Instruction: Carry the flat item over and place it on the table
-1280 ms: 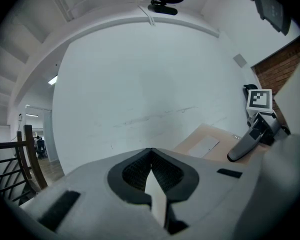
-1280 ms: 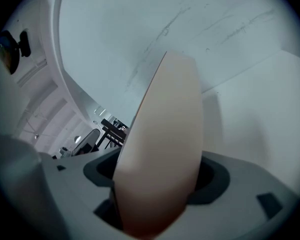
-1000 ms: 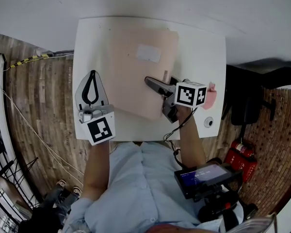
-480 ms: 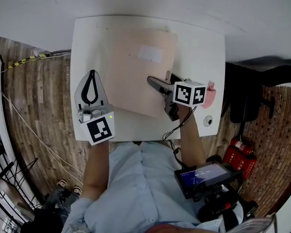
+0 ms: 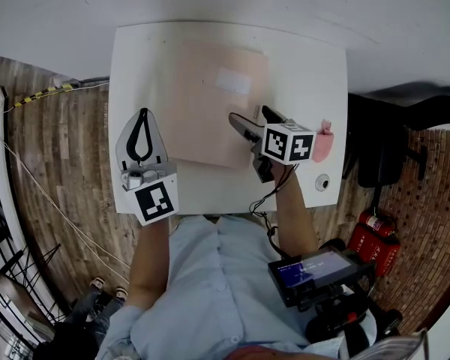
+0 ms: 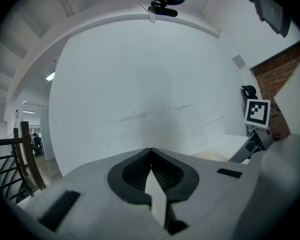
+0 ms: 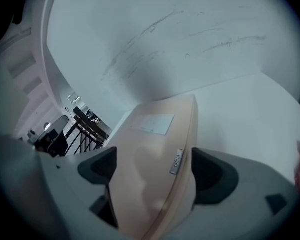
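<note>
A flat pale pink pouch (image 5: 202, 103) with a white label (image 5: 232, 81) lies on the white table (image 5: 307, 73). Its near right corner sits between the wide-apart jaws of my right gripper (image 5: 256, 122), which is open. In the right gripper view the pouch (image 7: 155, 149) runs away from me between the two pads of that gripper (image 7: 157, 174), and a small metal tag (image 7: 176, 161) shows on its edge. My left gripper (image 5: 142, 113) rests at the table's left edge, apart from the pouch. It is shut (image 6: 151, 151) with nothing in it.
A small pink object (image 5: 323, 145) and a round fitting (image 5: 322, 185) are at the table's right side. A white wall stands just behind the table. A black chair (image 5: 390, 156) and a red extinguisher (image 5: 375, 238) are on the floor to the right, and railings (image 5: 0, 201) to the left.
The right gripper's jaws have spread wider. The pouch's near edge has drawn back from the table's front edge, and the pouch lies flatter and farther in. The left gripper has not moved.
</note>
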`<action>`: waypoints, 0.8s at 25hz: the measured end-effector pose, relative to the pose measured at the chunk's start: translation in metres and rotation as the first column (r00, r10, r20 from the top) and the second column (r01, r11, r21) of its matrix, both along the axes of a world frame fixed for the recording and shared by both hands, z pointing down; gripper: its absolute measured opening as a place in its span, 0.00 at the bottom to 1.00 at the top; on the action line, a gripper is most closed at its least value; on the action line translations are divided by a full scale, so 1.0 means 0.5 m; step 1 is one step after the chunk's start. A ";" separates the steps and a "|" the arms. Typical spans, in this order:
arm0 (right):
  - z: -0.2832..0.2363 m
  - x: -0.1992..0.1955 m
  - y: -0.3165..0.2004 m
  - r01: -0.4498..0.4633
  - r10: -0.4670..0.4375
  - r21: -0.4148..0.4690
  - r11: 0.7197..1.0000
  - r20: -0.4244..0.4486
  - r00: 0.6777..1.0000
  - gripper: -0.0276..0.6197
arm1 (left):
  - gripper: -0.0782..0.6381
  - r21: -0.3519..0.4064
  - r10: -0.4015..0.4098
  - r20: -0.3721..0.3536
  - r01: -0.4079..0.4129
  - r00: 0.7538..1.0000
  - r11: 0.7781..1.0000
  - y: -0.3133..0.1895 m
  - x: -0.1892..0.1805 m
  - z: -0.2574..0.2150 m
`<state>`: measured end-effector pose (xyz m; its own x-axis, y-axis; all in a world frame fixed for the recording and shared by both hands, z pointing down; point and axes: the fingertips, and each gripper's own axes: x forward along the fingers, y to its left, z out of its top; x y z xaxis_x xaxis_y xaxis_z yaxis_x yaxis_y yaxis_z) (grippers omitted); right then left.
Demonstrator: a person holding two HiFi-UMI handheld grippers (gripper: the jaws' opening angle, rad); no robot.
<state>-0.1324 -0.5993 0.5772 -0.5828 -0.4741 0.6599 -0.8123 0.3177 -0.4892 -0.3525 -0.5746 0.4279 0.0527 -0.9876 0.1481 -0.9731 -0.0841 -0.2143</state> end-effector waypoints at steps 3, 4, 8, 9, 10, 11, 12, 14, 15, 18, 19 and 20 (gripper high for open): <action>-0.036 0.006 0.008 -0.001 0.001 0.056 0.998 0.007 1.000 0.75 | 0.12 0.015 0.003 0.000 -0.003 1.000 1.000 0.015 0.017 -0.016; -0.052 0.009 0.011 -0.003 0.002 0.082 0.997 0.009 1.000 0.74 | 0.12 0.021 0.005 -0.001 -0.005 1.000 1.000 0.020 0.025 -0.022; -0.138 0.011 0.031 -0.011 0.001 0.220 0.975 0.043 0.999 0.62 | 0.12 0.048 0.021 -0.010 -0.020 1.000 0.999 0.049 0.066 -0.057; -0.163 0.008 0.040 -0.002 -0.013 0.261 0.965 0.056 0.998 0.58 | 0.12 0.056 0.026 -0.018 -0.025 0.999 0.998 0.058 0.080 -0.068; -0.188 0.005 0.052 0.009 -0.032 0.304 0.953 0.070 0.997 0.57 | 0.12 0.063 0.033 -0.027 -0.031 0.999 0.998 0.067 0.096 -0.080; -0.213 0.003 0.064 0.018 -0.050 0.349 0.937 0.083 0.995 0.53 | 0.12 0.072 0.040 -0.036 -0.038 0.999 0.997 0.077 0.112 -0.092; -0.239 0.002 0.078 0.023 -0.063 0.398 0.917 0.089 0.994 0.47 | 0.12 0.080 0.048 -0.045 -0.044 0.998 0.996 0.088 0.129 -0.104; -0.289 0.005 0.108 0.023 -0.072 0.500 0.866 0.079 0.994 0.37 | 0.12 0.100 0.062 -0.051 -0.057 0.997 0.993 0.112 0.160 -0.129; -0.311 0.010 0.123 0.022 -0.069 0.548 0.836 0.064 0.996 0.32 | 0.12 0.111 0.067 -0.049 -0.061 0.997 0.992 0.126 0.176 -0.141; -0.361 0.037 0.164 0.012 -0.043 0.651 0.759 0.032 0.999 0.16 | 0.12 0.148 0.078 -0.038 -0.071 0.996 0.986 0.170 0.222 -0.179; -0.373 0.048 0.177 0.005 -0.037 0.671 0.742 0.033 0.999 0.14 | 0.12 0.158 0.080 -0.033 -0.074 0.996 0.985 0.185 0.235 -0.190; -0.383 0.058 0.190 -0.002 -0.031 0.687 0.727 0.037 0.999 0.10 | 0.12 0.165 0.081 -0.028 -0.076 0.996 0.983 0.200 0.248 -0.198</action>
<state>-0.1033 -0.5044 0.3856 -0.6128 -0.7791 0.1323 -0.7886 0.5919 -0.1669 -0.2286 -0.4747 0.3287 0.1334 -0.9909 -0.0186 -0.9719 -0.1271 -0.1979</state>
